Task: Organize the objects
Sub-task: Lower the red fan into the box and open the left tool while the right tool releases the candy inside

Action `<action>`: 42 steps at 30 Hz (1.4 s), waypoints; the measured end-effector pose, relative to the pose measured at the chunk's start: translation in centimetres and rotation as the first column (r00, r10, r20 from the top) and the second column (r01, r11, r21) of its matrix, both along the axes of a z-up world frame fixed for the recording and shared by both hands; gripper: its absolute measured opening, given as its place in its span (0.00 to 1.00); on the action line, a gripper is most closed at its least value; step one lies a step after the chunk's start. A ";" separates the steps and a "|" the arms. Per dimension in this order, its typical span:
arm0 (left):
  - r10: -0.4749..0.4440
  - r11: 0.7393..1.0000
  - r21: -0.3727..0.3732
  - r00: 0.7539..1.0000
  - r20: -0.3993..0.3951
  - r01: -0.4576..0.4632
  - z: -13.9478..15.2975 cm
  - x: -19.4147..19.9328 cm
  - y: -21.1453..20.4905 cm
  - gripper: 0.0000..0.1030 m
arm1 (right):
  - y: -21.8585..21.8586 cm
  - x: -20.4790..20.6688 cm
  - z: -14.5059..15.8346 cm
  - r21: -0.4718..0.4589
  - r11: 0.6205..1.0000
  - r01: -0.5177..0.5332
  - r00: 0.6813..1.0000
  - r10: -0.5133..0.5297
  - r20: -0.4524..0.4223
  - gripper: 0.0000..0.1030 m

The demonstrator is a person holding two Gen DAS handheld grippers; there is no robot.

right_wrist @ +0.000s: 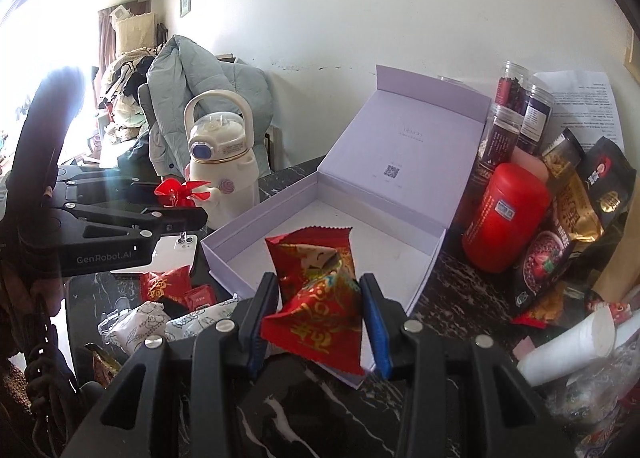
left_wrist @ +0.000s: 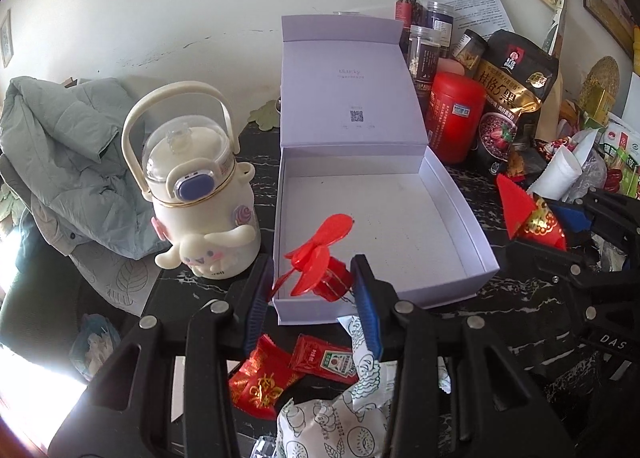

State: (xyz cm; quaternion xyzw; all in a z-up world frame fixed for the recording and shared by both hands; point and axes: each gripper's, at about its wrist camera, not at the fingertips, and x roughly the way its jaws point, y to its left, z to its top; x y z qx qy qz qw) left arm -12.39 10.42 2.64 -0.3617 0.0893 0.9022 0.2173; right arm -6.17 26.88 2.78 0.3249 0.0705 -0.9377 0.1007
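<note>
An open lavender box (left_wrist: 384, 218) lies on the dark marble table with its lid propped up behind it. My left gripper (left_wrist: 312, 270) is shut on a small red fan (left_wrist: 320, 258), which hangs over the box's near left corner. From the right wrist, the left gripper (right_wrist: 188, 214) and the fan (right_wrist: 178, 190) appear left of the box (right_wrist: 360, 218). My right gripper (right_wrist: 320, 286) is shut on a red snack packet with gold print (right_wrist: 316, 298), above the box's near edge. In the left wrist view that packet (left_wrist: 528, 218) and the right gripper (left_wrist: 568, 226) sit right of the box.
A cream cartoon bottle (left_wrist: 200, 198) stands left of the box, with a grey jacket (left_wrist: 64, 162) behind it. A red canister (left_wrist: 456, 114), jars (left_wrist: 424, 54) and a black-gold bag (left_wrist: 512, 98) crowd the right. Loose red packets (left_wrist: 260, 382) and white patterned packets (left_wrist: 332, 418) lie in front.
</note>
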 end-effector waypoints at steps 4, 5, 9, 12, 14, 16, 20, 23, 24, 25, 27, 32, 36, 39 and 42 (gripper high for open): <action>-0.007 1.000 -0.008 1.000 -0.016 0.007 0.3 -1.3 0.6 0.37 | 0.0 -1.7 0.2 0.003 1.000 -0.009 1.000 0.009 0.002 0.41; -0.009 1.000 -0.010 1.000 -0.020 0.009 0.4 -1.6 0.7 0.37 | 0.1 -2.2 0.3 0.004 1.000 -0.013 1.000 0.013 0.004 0.41; -0.014 1.000 -0.016 0.999 -0.035 0.014 0.5 -3.0 1.4 0.37 | 0.5 -4.1 0.4 0.011 1.000 -0.012 1.000 0.012 0.006 0.41; -0.022 0.999 -0.027 0.999 -0.049 0.021 0.3 -3.8 2.2 0.37 | 0.9 -5.6 0.2 0.000 1.000 -0.015 1.000 0.015 0.016 0.41; -0.029 0.999 -0.032 0.998 -0.057 0.027 0.1 -4.4 2.8 0.37 | 1.1 -6.6 -0.1 -0.015 1.000 -0.026 0.999 0.027 0.030 0.41; -0.037 0.999 -0.042 0.998 -0.051 0.035 -0.3 -4.9 3.6 0.37 | 1.5 -7.5 -0.5 -0.013 1.000 -0.024 0.999 0.024 0.040 0.41; -0.051 0.997 -0.056 0.998 -0.043 0.049 -1.0 -5.9 4.9 0.37 | 2.5 -9.1 -1.1 -0.008 1.000 -0.016 0.998 0.017 0.057 0.41; -0.061 0.996 -0.060 0.998 -0.033 0.059 -1.3 -6.8 5.8 0.37 | 3.4 -10.2 -1.0 0.003 1.000 -0.011 0.998 0.011 0.061 0.41; -0.062 0.996 -0.062 0.998 -0.033 0.060 -1.3 -7.1 6.1 0.37 | 3.6 -10.6 -1.0 0.006 1.000 -0.010 0.998 0.009 0.063 0.41; -0.063 0.996 -0.064 0.997 -0.032 0.061 -1.3 -7.5 6.3 0.37 | 3.8 -11.0 -1.0 0.009 1.000 -0.007 0.998 0.006 0.062 0.41; -0.063 0.996 -0.071 0.997 -0.033 0.061 -1.3 -8.2 6.9 0.37 | 4.2 -11.6 -0.9 0.003 1.000 -0.010 0.998 0.010 0.060 0.41; -0.056 0.995 -0.087 0.998 -0.031 0.053 -1.4 -10.1 8.1 0.37 | 5.3 -13.6 -1.4 -0.018 1.000 -0.007 0.997 0.008 0.076 0.41; -0.037 0.994 -0.105 0.999 -0.013 0.036 -2.3 -11.3 8.9 0.37 | 5.9 -15.2 -2.6 -0.032 0.999 -0.010 0.995 0.013 0.101 0.41; -0.035 0.992 -0.120 0.999 0.019 0.037 -3.4 -12.2 9.5 0.37 | 6.4 -16.3 -3.5 -0.057 0.998 -0.013 0.992 0.020 0.122 0.41; -0.027 0.992 -0.121 0.998 0.050 0.033 -4.4 -13.1 9.9 0.37 | 6.8 -17.3 -4.5 -0.069 0.998 -0.007 0.988 0.018 0.151 0.41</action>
